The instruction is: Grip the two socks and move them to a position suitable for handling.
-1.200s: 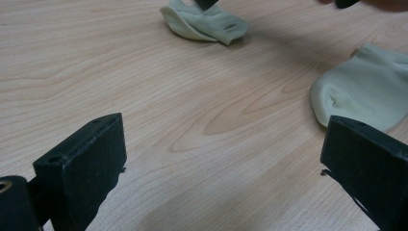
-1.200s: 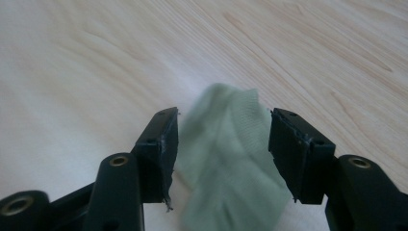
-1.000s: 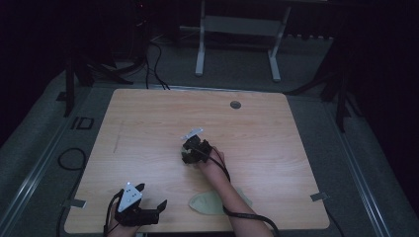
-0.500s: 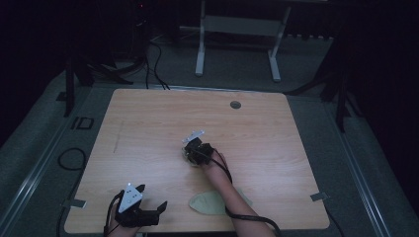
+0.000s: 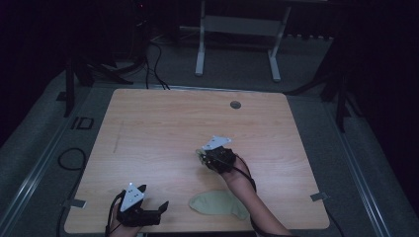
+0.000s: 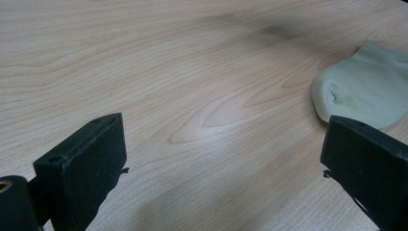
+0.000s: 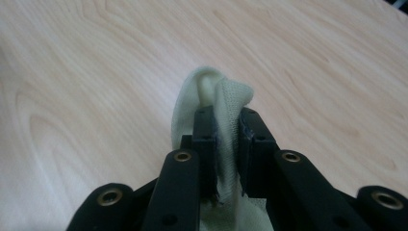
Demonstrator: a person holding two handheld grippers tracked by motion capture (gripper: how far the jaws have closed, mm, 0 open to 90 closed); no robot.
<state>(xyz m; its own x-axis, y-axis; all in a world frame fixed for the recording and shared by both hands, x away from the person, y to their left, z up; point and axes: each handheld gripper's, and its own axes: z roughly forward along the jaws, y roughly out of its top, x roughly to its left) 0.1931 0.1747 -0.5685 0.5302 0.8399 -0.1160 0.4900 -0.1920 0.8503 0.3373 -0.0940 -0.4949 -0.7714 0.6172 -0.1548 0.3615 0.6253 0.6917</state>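
Observation:
My right gripper [image 7: 226, 115] is shut on a pale green sock [image 7: 211, 86]; its jaws have just been closing, and the fabric is bunched between the pads and folds over their tips. In the high view this right gripper [image 5: 203, 155] hangs over the middle of the wooden table [image 5: 148, 128], with a bit of the held sock [image 5: 200, 154] at its tip. A second pale green sock [image 5: 217, 205] lies flat near the front edge. My left gripper [image 5: 160, 210] rests low at the front left. Its jaws [image 6: 221, 144] stand wide apart over bare wood, with the flat sock [image 6: 370, 86] off to their right.
A round grommet [image 5: 235, 104] sits near the table's far edge. A metal stand [image 5: 237, 29] and cables [image 5: 148, 49] are on the dark floor behind the table. A person's forearm [image 5: 257, 207] reaches in past the flat sock.
The right gripper has moved to the right and a little nearer, rising slightly, with the sock in its jaws. The left gripper and the flat sock have stayed put.

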